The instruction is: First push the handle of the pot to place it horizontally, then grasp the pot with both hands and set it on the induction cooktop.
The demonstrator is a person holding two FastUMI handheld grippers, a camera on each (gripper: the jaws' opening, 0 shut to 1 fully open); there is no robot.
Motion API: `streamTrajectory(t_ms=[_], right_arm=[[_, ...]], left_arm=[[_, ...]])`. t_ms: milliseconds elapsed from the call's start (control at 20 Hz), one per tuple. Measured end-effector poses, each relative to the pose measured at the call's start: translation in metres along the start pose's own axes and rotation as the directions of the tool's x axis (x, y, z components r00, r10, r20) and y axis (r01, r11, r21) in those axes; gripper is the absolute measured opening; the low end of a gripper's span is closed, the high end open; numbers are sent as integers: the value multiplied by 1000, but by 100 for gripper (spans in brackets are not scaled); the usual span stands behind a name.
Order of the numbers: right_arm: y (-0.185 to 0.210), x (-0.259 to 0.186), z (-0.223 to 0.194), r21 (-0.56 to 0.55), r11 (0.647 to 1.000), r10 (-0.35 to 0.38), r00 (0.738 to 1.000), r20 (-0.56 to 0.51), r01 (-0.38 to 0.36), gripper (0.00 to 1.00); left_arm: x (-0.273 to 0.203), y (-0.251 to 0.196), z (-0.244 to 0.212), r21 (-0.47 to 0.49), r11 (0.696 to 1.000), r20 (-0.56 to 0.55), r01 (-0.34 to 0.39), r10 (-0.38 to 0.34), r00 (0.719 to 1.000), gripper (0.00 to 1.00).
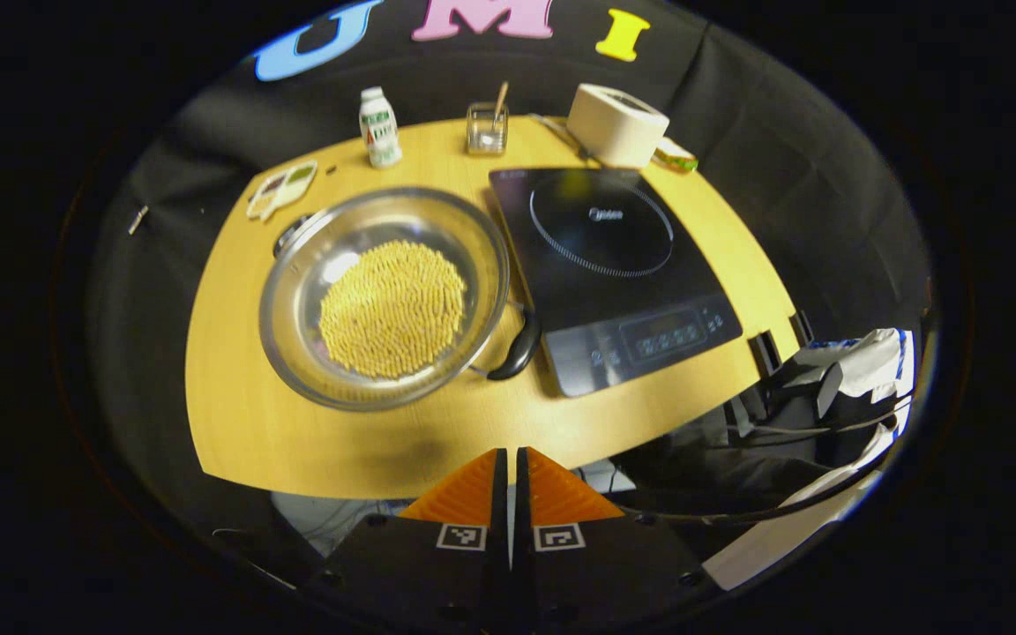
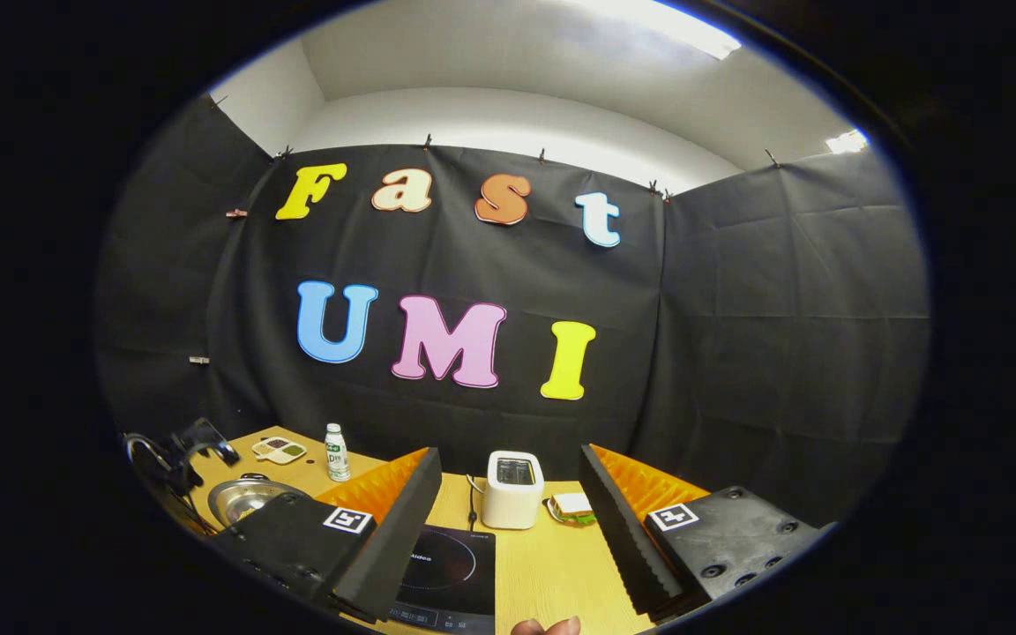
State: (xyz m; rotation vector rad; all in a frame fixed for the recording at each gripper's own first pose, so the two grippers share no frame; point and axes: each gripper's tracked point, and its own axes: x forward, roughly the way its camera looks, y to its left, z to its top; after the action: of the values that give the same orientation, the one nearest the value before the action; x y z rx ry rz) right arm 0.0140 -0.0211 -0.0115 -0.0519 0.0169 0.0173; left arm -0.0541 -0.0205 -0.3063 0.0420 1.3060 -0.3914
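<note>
Hovering above the near edge of the wooden counter (image 1: 243, 423), the left gripper (image 1: 508, 481) has its fingers pressed nearly together on nothing. Beyond it sits the round steel pot (image 1: 384, 295) of yellow pasta, its black handle (image 1: 517, 346) pointing toward the black induction cooktop (image 1: 609, 273) just beside it. The right gripper (image 2: 508, 520) is spread wide above the cooktop, facing a white toaster (image 2: 513, 489).
</note>
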Motion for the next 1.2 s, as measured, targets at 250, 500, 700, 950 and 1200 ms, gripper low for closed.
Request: streamTrajectory(t_ms=[250, 500, 700, 950, 1200], right_arm=[[-14, 10, -10, -3, 1000, -25, 1000, -14, 25, 98], [-26, 15, -15, -2, 999, -44, 999, -30, 44, 98], [-31, 14, -20, -10, 999, -51, 998, -44, 51, 98], [-39, 14, -22, -8, 998, -69, 997, -47, 69, 98], [-42, 12, -21, -6, 997, -75, 996, -49, 75, 98]], left_arm=[[39, 5, -17, 25, 1000, -228, 16, -10, 974, 6], [63, 19, -2, 57, 998, -273, -32, 46, 961, 5], [72, 23, 17, 52, 997, -234, -57, 68, 970, 5], [76, 28, 35, 16, 996, -160, -90, 91, 983, 6], [78, 24, 41, -36, 996, -101, -77, 73, 992, 5]])
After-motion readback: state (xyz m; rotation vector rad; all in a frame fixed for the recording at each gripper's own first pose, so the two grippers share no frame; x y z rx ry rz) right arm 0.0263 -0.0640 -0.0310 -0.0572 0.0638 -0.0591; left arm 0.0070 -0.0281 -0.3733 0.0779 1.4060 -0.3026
